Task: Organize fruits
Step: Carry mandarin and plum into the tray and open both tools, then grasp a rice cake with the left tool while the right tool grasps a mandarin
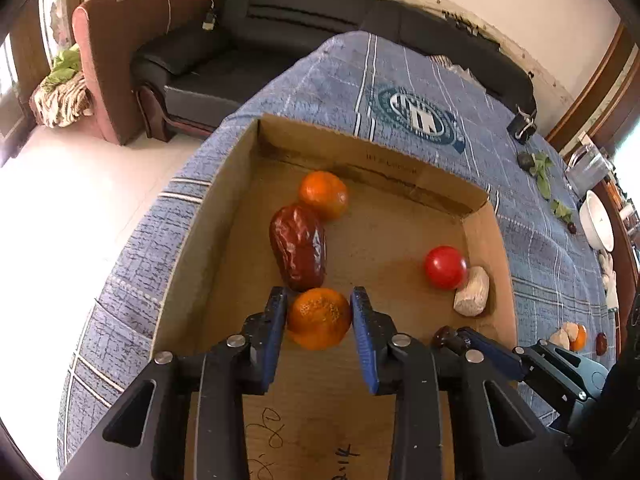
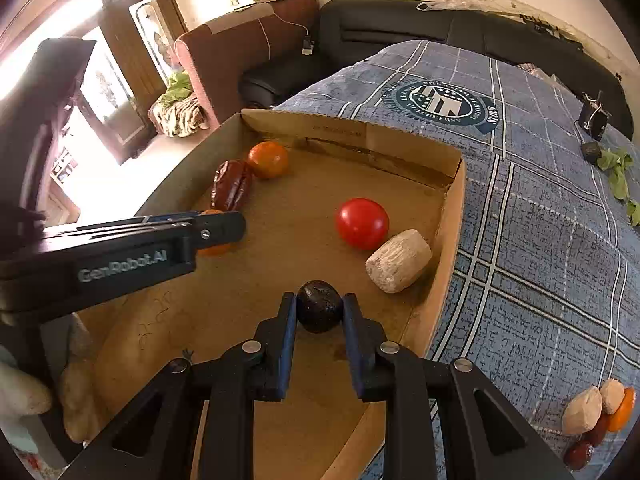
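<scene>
A shallow cardboard box [image 1: 400, 168] [image 2: 452, 216] lies on a blue plaid cloth. My left gripper [image 1: 319, 308] is shut on an orange [image 1: 319, 318] low inside the box, by a wrinkled red date [image 1: 298, 252] and a second orange [image 1: 324, 194]. My right gripper [image 2: 319, 312] is shut on a small dark fruit [image 2: 319, 306] over the box floor, near a red tomato [image 2: 362, 223] and a pale beige piece [image 2: 398, 260]. The right gripper also shows in the left wrist view [image 1: 452, 338]. The left gripper shows in the right wrist view [image 2: 216, 228].
Loose fruits [image 2: 600, 416] lie on the cloth [image 2: 540, 240] at the right. Green leaves [image 2: 616, 172] and black binder clips [image 2: 592, 120] lie farther back. A black sofa [image 1: 280, 32] and a brown armchair [image 1: 120, 60] stand beyond the table. A white bowl [image 1: 596, 220] sits far right.
</scene>
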Tool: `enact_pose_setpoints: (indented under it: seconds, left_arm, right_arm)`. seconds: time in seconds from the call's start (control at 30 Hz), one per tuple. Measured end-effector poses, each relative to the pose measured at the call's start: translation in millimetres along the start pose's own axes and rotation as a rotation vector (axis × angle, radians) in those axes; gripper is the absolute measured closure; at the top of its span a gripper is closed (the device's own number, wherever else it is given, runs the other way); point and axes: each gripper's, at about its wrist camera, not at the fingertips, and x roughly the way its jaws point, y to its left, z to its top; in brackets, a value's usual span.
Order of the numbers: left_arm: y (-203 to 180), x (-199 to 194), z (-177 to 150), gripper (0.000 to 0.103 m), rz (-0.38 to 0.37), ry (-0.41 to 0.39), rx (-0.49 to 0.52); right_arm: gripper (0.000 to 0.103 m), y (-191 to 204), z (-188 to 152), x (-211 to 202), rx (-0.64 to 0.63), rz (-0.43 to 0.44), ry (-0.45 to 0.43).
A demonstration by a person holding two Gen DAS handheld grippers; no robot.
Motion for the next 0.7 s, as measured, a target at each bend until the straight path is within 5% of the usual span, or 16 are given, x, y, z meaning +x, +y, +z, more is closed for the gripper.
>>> enact_pose_setpoints:
  seconds: [0.23, 0.47, 0.7]
  left_arm:
    - [-3, -39, -13, 0.059, -0.027, -0.105, -0.022]
    - [-20, -105, -44, 0.040, -0.143, -0.234, -0.056]
    - [-79, -123, -75, 0.035, -0.209, -0.219, 0.042]
  right_arm:
    - [0.072, -2, 1, -18, 0.006, 0.009, -0.043]
    - [0.052, -29, -19, -82, 0.035, -0.006, -0.151]
    - [0.044, -90, -74, -157, 0.119, -0.077, -0.219]
